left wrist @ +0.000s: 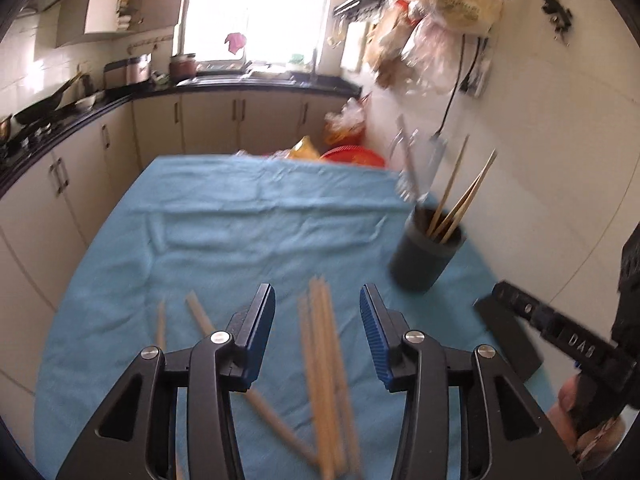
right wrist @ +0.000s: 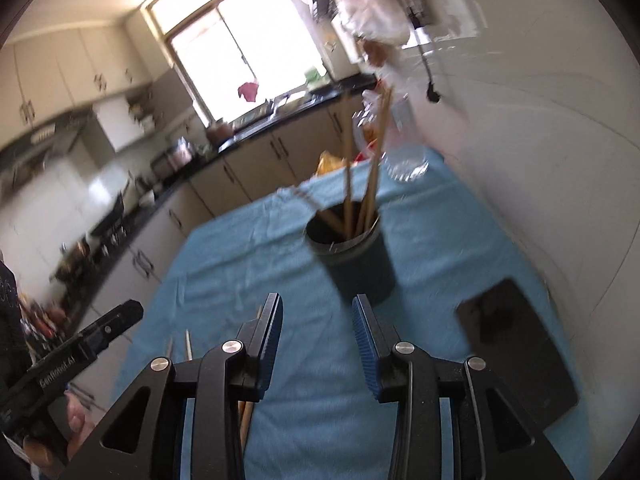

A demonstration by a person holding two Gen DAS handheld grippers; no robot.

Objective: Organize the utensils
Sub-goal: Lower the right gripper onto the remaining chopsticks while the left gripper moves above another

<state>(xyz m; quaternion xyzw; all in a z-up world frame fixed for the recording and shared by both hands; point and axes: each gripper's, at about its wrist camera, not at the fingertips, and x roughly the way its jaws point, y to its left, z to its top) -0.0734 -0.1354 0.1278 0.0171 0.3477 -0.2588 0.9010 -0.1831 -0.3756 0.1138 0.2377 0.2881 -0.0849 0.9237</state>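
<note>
Only the left wrist view shows loose chopsticks [left wrist: 324, 364] lying on the blue-clothed tabletop [left wrist: 224, 240], between and under the left gripper [left wrist: 318, 336] fingers, which stand apart. The right gripper [right wrist: 318, 344] fingers stand apart, empty, facing the dark holder [right wrist: 356, 264] with chopsticks upright.

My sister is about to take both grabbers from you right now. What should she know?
Left gripper: open, holding nothing, hanging over the loose chopsticks.
Right gripper: open, holding nothing, pointing toward the dark cup.
Where things are: the cup stands on the blue cloth near the wall, with a black flat pad beside it.
Done: several chopsticks already stand in the cup.
Left: a bundle plus a few single chopsticks lie on the cloth under the left gripper. Pick them up and put them in the cup. The pictures are blurry, so I cannot count them.
</note>
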